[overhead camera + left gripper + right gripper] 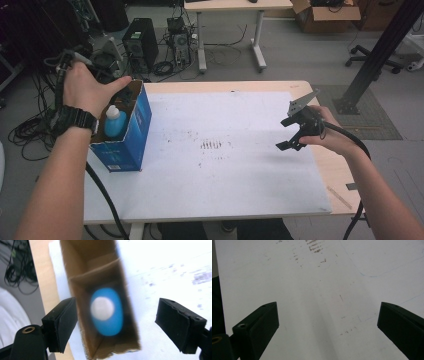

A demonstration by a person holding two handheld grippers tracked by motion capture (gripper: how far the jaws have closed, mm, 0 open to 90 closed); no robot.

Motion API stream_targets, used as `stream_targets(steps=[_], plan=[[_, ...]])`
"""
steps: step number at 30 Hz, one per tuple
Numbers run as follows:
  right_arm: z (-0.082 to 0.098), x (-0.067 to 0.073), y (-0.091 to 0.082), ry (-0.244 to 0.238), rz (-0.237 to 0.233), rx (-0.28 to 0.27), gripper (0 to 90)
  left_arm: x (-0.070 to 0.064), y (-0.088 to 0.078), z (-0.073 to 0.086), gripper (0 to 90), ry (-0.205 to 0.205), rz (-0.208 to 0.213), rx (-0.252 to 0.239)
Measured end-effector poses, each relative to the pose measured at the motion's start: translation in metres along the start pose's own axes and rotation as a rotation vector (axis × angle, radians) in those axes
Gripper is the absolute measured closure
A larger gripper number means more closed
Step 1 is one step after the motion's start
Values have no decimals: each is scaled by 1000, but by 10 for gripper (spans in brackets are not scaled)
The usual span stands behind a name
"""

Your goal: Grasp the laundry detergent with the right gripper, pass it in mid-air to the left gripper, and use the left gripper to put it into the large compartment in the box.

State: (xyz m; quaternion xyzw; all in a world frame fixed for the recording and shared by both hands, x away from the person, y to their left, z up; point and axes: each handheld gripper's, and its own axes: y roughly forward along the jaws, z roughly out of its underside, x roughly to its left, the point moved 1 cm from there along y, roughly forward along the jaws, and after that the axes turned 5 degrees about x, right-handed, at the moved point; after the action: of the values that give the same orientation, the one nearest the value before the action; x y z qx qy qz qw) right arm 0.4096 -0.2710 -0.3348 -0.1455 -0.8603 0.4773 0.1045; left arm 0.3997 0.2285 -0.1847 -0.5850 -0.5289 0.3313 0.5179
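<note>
A blue cardboard box (131,135) stands open-topped at the left of the white sheet (225,175). Inside it a blue bottle (115,122) with a white cap stands upright. The person's left hand (85,87) hovers over the box's far end and hides that gripper's jaws. In the left gripper view my left gripper (117,308) is open and looks straight down into the box (80,277), its jaws spread wider than the box, with the bottle (110,322) blurred below. My right gripper (286,133) is open and empty above the sheet's right side, and its jaws (327,312) frame bare white sheet.
Dark smudges (212,145) mark the sheet's middle. The wooden table (330,170) shows past the sheet at right. On the floor behind are a computer tower (141,42), tangled cables (30,130), another table (230,30) and a black post (380,55).
</note>
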Motion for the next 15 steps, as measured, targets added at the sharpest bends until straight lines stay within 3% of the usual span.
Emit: stream_targets(steps=[4, 7, 8, 9, 15], plan=[[0, 0, -1, 2, 3, 1, 37, -15, -21, -8, 151, 48, 1, -32], [1, 0, -1, 4, 5, 1, 37, -29, -34, -14, 133, 89, 23, -56], [1, 1, -1, 4, 5, 1, 37, -39, -39, -18, 132, 119, 38, -65], [1, 1, -1, 4, 5, 1, 37, -39, -39, -18, 129, 119, 38, -65], [3, 1, -3, 8, 8, -6, 37, -77, -42, -28, 74, 221, 96, -80]])
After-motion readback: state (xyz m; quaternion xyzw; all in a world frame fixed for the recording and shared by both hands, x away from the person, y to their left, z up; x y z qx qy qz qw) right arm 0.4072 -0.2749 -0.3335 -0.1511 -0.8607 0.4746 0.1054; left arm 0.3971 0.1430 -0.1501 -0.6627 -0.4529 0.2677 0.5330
